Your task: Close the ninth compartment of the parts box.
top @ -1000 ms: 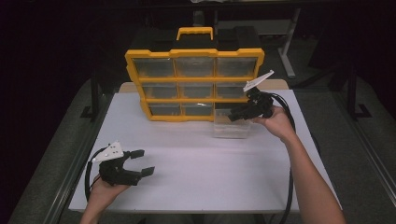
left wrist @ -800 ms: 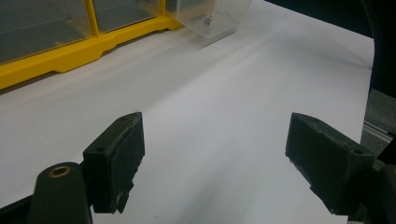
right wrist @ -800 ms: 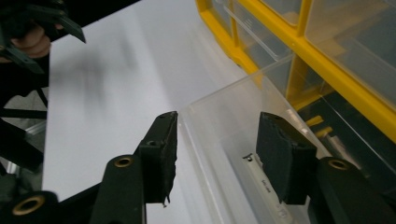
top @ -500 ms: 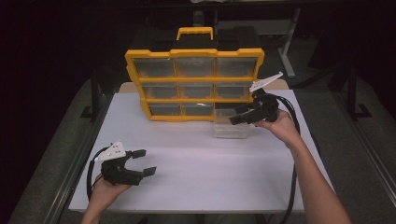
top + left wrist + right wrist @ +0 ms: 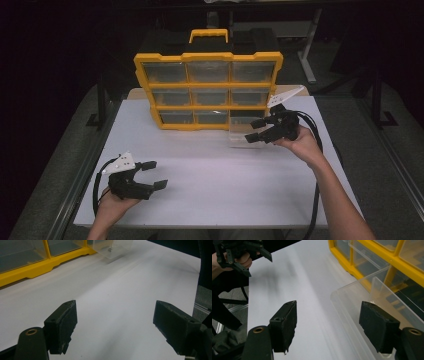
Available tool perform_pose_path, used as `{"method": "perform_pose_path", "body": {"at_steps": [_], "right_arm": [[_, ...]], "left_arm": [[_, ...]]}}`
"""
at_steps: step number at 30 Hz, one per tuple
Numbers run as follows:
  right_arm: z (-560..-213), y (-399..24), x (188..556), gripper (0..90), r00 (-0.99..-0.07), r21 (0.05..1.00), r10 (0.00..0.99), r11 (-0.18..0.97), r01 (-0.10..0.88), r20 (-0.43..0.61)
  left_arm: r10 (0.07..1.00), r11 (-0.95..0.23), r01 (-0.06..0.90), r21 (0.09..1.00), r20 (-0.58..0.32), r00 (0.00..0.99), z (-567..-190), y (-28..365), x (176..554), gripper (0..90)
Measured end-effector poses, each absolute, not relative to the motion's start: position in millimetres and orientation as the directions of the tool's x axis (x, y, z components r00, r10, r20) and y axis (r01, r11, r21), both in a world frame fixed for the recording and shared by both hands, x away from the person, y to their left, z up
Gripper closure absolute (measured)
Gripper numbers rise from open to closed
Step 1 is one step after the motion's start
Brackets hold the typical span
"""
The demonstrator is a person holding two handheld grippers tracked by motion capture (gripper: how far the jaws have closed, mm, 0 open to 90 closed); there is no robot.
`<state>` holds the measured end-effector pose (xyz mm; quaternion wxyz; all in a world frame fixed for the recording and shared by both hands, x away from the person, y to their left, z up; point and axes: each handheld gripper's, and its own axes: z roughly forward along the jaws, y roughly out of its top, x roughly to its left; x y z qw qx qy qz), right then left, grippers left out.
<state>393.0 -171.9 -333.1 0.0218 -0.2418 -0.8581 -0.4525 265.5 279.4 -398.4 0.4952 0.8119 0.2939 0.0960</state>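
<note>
The clear drawer (image 5: 245, 134) sits pulled out at the organizer's (image 5: 207, 90) five o'clock corner. The right gripper (image 5: 254, 130), jaws just opened, hovers beside it. The left gripper (image 5: 154, 174) rests spread at the table's (image 5: 215, 180) seven o'clock.

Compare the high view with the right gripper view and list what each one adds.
High view alone: the whole yellow organizer with its handle, all nine drawer fronts, and both forearms. Right gripper view alone: a close look along the right gripper, jaws apart with nothing between them, one pad over the clear drawer pulled out onto the table. Shared: the white table, the organizer's yellow frame, that drawer and the left gripper.
</note>
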Motion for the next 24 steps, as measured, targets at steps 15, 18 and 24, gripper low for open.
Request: {"method": "perform_pose_path", "body": {"at_steps": [15, 18, 24], "right_arm": [[-341.7, -168.6, 367.5, 41.4, -0.898, 0.766, 0.371, 0.498, 0.406, 0.235], [-343.1, -167.1, 364.6, 45.8, -0.905, 0.768, 0.359, 0.504, 0.394, 0.229], [-346.0, -162.8, 360.5, 52.1, -0.913, 0.767, 0.341, 0.516, 0.38, 0.222]], "left_arm": [[0.563, -0.34, 0.386, 0.858, -0.143, 0.814, -400.2, 276.1, 269.1, 19.0], [0.566, -0.333, 0.388, 0.859, -0.147, 0.811, -400.0, 275.4, 268.7, 18.9], [0.567, -0.334, 0.385, 0.86, -0.143, 0.811, -400.1, 276.0, 268.3, 18.8]]}}
